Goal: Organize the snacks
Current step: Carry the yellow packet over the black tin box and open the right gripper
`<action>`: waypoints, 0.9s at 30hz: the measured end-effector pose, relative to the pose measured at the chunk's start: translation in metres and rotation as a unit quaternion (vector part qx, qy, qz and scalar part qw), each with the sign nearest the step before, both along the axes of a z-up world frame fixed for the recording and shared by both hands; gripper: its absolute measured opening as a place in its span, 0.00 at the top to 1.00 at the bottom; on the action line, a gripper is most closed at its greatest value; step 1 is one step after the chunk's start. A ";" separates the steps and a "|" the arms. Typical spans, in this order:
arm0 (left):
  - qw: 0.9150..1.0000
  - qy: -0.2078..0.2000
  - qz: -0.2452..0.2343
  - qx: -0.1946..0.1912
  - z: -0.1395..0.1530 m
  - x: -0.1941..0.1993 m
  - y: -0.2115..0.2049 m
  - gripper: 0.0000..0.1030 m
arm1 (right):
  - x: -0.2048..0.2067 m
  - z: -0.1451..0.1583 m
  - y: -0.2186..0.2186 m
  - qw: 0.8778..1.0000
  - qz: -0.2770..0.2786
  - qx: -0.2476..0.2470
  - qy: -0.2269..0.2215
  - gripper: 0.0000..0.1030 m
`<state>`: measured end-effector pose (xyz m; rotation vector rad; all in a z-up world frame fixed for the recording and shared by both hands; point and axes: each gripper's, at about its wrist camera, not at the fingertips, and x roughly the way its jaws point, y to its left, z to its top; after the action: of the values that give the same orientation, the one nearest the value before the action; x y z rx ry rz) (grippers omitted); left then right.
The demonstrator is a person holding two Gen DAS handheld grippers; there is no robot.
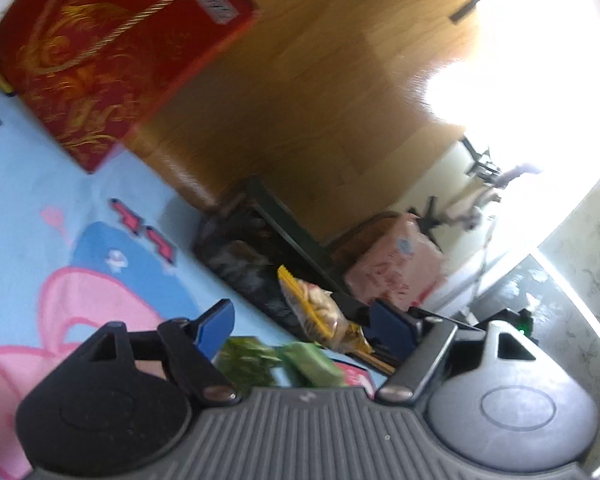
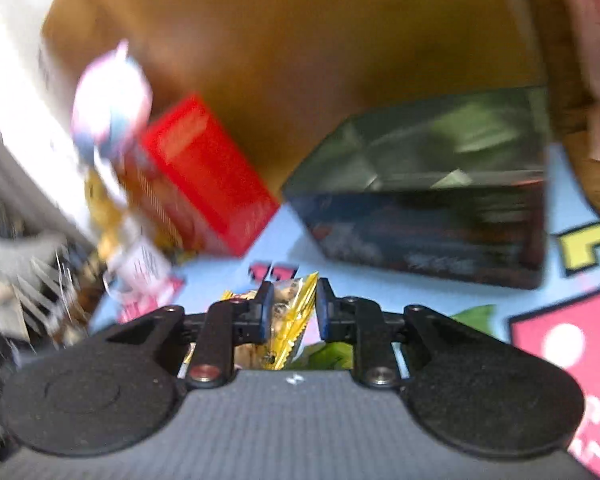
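Observation:
In the right wrist view a yellow-edged clear snack bag (image 2: 290, 314) stands between the narrow jaws of my right gripper (image 2: 296, 308). The left pad touches the bag and a slim gap shows at the right pad. The same bag (image 1: 316, 312) appears in the left wrist view, leaning by a dark box (image 1: 252, 248). My left gripper (image 1: 304, 326) is open wide above green snack packets (image 1: 300, 364) on the blue cartoon mat (image 1: 60, 208), and it grips nothing.
A large red box with gold patterns (image 1: 112, 52) lies at the mat's far left, and a pink package (image 1: 396, 272) sits behind the dark box. The right wrist view shows the open dark box (image 2: 432, 208), a red carton (image 2: 208, 176) and blurred packets (image 2: 140, 264). Wooden floor (image 1: 320, 100) lies beyond.

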<state>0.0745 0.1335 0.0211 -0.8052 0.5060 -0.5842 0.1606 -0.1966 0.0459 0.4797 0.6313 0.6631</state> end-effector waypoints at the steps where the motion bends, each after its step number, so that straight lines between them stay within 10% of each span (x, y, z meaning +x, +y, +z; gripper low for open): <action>1: 1.000 -0.007 -0.008 -0.002 0.005 -0.001 -0.004 0.24 | -0.003 0.003 -0.008 1.000 -0.003 0.008 -0.001 0.76; 5: 0.998 -0.012 -0.047 0.028 0.027 0.008 -0.039 0.24 | -0.014 0.012 -0.023 0.999 0.005 0.037 -0.006 0.76; 8: 0.996 -0.007 -0.072 0.061 0.036 0.028 -0.063 0.57 | -0.015 0.016 -0.025 0.998 0.013 0.056 -0.012 0.76; 11: 0.993 -0.005 -0.072 0.094 0.051 0.058 -0.077 0.66 | -0.004 0.026 -0.028 0.999 -0.004 0.040 -0.035 0.76; 20: 0.977 0.010 -0.009 0.212 0.070 0.140 -0.115 0.59 | 0.076 0.035 -0.025 0.993 -0.077 -0.027 -0.085 0.71; 22: 0.981 0.015 -0.010 0.193 0.069 0.139 -0.107 0.59 | 0.087 0.027 -0.027 0.993 -0.089 -0.035 -0.071 0.56; 27: 0.985 -0.019 0.009 0.171 0.077 0.095 -0.067 0.56 | 0.064 0.020 -0.050 0.991 -0.102 0.000 -0.086 0.55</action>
<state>0.1697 0.0665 0.0981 -0.4704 0.5455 -0.4774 0.2243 -0.2466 0.0656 0.4742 0.4123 0.5032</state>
